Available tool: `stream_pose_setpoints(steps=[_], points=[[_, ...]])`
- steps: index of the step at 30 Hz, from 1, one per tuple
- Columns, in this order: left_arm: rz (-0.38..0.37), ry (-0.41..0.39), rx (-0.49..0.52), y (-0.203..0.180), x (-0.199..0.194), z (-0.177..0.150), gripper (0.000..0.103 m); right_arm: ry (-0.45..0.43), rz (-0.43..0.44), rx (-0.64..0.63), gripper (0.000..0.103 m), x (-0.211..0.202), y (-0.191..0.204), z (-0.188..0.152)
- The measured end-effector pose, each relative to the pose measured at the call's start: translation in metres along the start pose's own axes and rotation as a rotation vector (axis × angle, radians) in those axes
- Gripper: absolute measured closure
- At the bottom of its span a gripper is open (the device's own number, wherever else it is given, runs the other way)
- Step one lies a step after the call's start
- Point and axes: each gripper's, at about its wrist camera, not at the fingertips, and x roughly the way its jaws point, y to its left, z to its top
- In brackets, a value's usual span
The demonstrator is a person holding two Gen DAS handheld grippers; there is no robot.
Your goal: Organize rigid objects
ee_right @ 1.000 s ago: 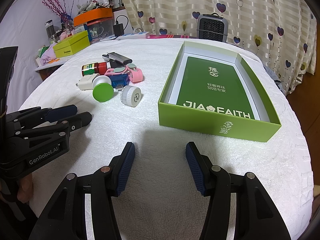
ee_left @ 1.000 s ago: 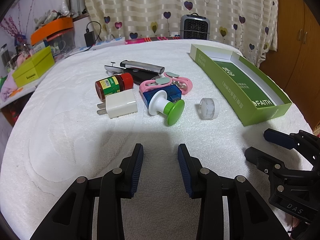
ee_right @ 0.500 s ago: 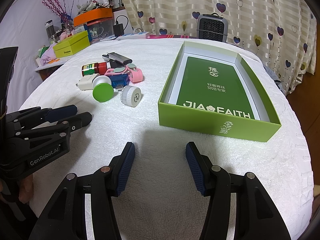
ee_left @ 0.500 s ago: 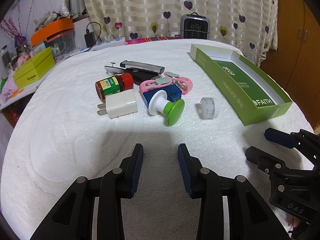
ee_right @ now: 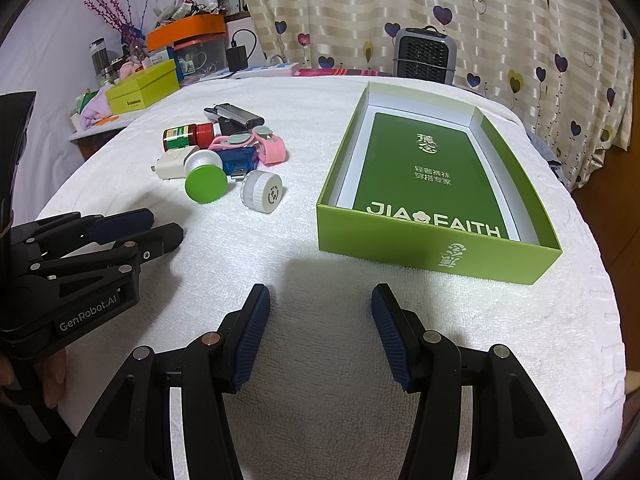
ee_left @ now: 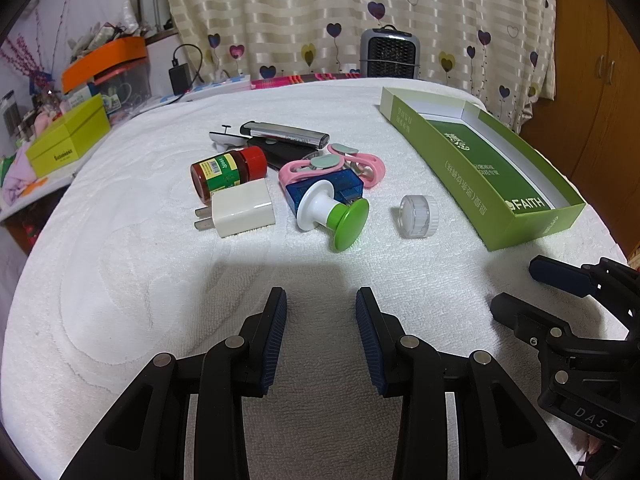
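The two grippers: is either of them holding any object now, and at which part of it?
Nothing is held. The left gripper and the right gripper are both open over bare white cloth, apart from the small objects.

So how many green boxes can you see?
2. The open green box sits on the white cloth, right of the pile of little things. A closed lime box sits on the cluttered side table at the far left. More may hide in that clutter.

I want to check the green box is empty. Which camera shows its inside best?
The right wrist view: the green box faces the camera, its whole floor bare. The left wrist view shows it slanted at the side, floor partly hidden by the near wall.
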Motion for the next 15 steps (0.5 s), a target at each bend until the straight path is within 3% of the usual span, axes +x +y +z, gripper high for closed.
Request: stream_pose_setpoints(steps=[15], points=[[0.003,0.0,0.004,-0.0002,0.0,0.0,0.068,0.004,-0.002,-0.003,0.049,0.0004,0.0013,0.0015]])
